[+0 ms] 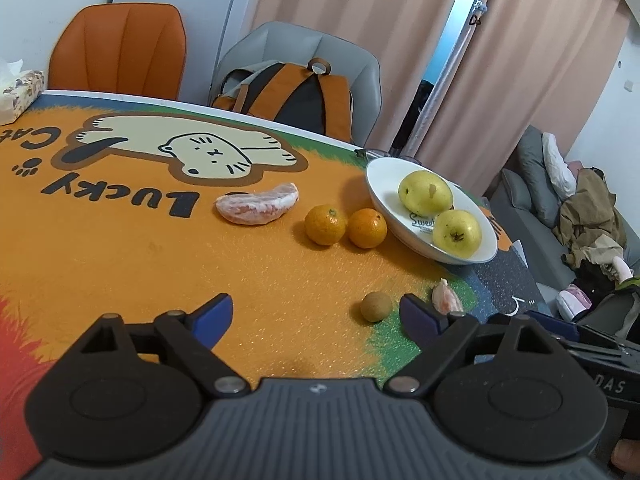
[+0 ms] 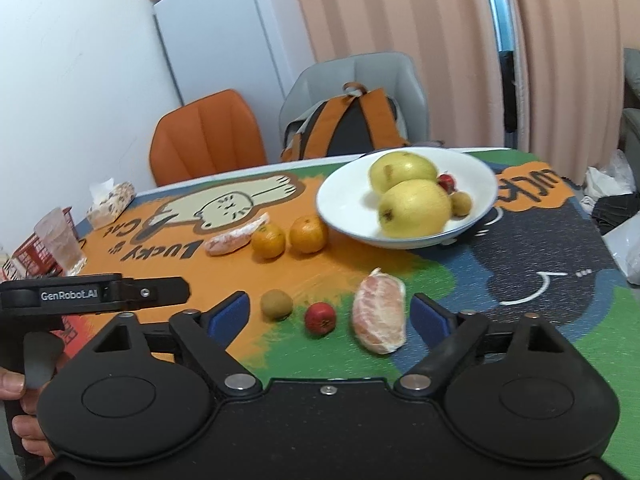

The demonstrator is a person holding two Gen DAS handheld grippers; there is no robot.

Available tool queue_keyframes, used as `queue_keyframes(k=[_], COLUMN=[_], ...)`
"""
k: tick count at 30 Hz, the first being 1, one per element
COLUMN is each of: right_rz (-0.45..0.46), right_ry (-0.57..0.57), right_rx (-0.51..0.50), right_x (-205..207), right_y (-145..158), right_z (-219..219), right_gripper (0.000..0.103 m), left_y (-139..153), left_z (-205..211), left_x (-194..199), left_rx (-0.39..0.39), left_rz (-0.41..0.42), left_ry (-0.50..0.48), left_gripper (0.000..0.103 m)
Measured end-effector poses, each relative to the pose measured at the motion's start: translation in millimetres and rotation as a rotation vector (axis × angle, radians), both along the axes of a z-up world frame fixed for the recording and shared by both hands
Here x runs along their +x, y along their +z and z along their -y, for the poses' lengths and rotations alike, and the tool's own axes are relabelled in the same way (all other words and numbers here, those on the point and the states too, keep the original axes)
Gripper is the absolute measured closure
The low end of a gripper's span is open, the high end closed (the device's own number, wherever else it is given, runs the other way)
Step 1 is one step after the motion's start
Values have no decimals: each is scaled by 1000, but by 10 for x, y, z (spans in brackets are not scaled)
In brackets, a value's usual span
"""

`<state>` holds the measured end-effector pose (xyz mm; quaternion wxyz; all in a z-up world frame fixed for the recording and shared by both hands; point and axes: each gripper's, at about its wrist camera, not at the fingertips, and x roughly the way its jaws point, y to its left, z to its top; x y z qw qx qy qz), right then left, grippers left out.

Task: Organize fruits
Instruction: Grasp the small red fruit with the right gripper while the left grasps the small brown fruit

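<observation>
A white bowl [image 2: 348, 204] holds two yellow pears [image 2: 416, 208], a small red fruit [image 2: 447, 182] and a small brown fruit [image 2: 461, 202]. Left of it on the mat lie two oranges [image 2: 307, 234] and a peeled pomelo segment [image 2: 234, 238]. Nearer, a brown round fruit [image 2: 276, 303], a red fruit [image 2: 320, 318] and a second pomelo segment [image 2: 380, 316] lie between my right gripper's [image 2: 332, 314] open fingers. My left gripper [image 1: 316, 314] is open and empty, with the brown fruit [image 1: 376, 306] near its right finger. The bowl [image 1: 384, 192] also shows there.
An orange chair [image 1: 120, 48] and a grey chair with a backpack [image 1: 296, 92] stand behind the table. A tissue box [image 1: 20, 92] is at the far left edge. A glass [image 2: 60, 240] and a red box [image 2: 32, 256] stand at the left. The left gripper's body [image 2: 92, 292] is beside the right one.
</observation>
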<state>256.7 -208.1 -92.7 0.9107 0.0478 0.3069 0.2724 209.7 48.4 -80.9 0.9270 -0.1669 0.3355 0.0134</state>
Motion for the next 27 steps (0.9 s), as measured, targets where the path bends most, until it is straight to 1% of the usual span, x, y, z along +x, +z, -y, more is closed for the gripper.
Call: queue_keyframes(k=[4, 7, 11, 15, 16, 18, 19, 20, 24, 27], right_rz=[-19, -33, -48, -58, -60, -72, -81, -93, -78, -72], right_ry=[31, 50, 59, 59, 59, 64, 69, 76, 63, 50], right_rx=[-9, -11, -14, -18, -22, -24, -23, -23, -16, 8], right_x=[47, 91, 180, 271, 292, 334, 352, 369, 352, 342], right_y=[-67, -125, -209, -295, -317, -359, -384, -410, -392, -346], right_z=[-126, -208, -280, -327, -339, -356, -364, -370, -312, -214], right_gripper=[31, 39, 42, 45, 47, 56, 69, 77, 76, 76], left_y=[-61, -103, -167, -226, -240, -263, -273, -284, -311, -308], left_z=[-44, -73, -101, -101, -95, -79, -70, -61, -12, 21], left_x=[28, 59, 124, 183, 198, 231, 249, 268, 330, 366], left_rx=[-3, -8, -15, -20, -21, -23, -22, -22, -23, -27], left_rz=[-11, -19, -35, -44, -47, -52, -54, -56, -59, -56], left_ry=[1, 5, 8, 3, 1, -3, -4, -5, -18, -22], left_gripper=[16, 21, 27, 28, 28, 28, 28, 28, 28, 28])
